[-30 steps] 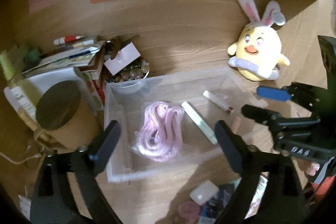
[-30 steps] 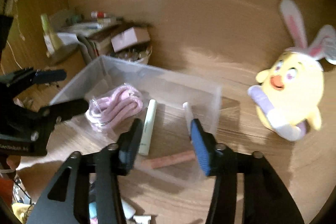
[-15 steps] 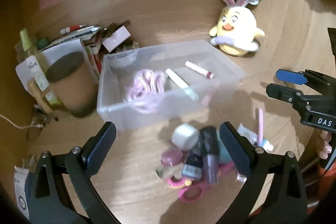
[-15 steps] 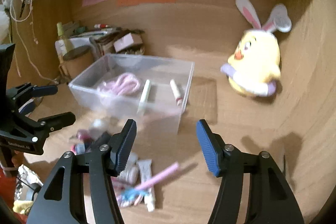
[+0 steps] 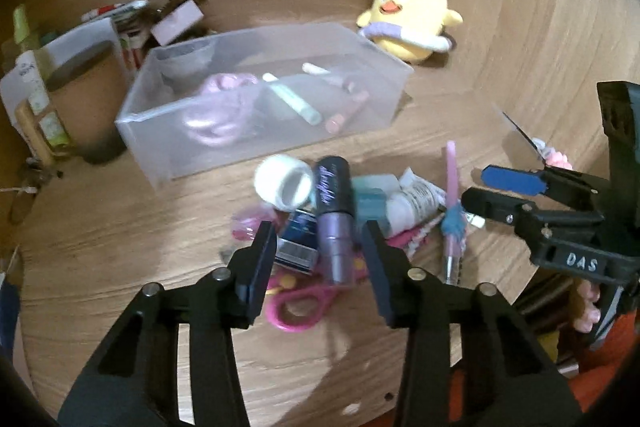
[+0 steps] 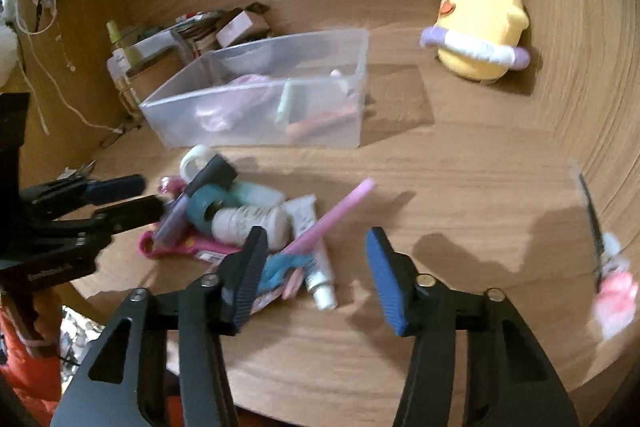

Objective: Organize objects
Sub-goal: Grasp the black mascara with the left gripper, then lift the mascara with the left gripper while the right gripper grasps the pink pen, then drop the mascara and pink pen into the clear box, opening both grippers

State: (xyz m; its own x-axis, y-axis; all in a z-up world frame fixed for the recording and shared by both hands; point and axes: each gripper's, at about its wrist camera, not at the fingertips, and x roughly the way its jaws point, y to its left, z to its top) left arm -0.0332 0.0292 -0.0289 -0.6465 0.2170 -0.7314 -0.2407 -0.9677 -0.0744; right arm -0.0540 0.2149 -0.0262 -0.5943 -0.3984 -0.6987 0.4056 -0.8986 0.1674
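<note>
A clear plastic bin [image 5: 224,151] [image 6: 256,129] on the wooden desk holds a pink coiled cord [image 5: 216,107], a pale green tube [image 5: 292,99] and a pink stick [image 5: 346,111]. In front of it lies a pile of small items: a purple bottle [image 5: 334,211], a white tape roll [image 5: 284,181], pink scissors [image 5: 300,303], a white tube [image 6: 316,263] and a pink pen [image 6: 332,215]. My left gripper [image 5: 320,259] is open, its fingers either side of the purple bottle. My right gripper [image 6: 316,267] is open and empty just right of the pile.
A yellow chick plush with bunny ears [image 5: 408,15] [image 6: 476,23] sits at the back right. A brown cylinder [image 5: 92,103], boxes and bottles crowd the back left. A comb with a pink ornament [image 6: 604,255] lies at the right edge.
Both grippers have pulled back from the bin and come down over the pile of small items. The left gripper's fingers have narrowed around the purple bottle.
</note>
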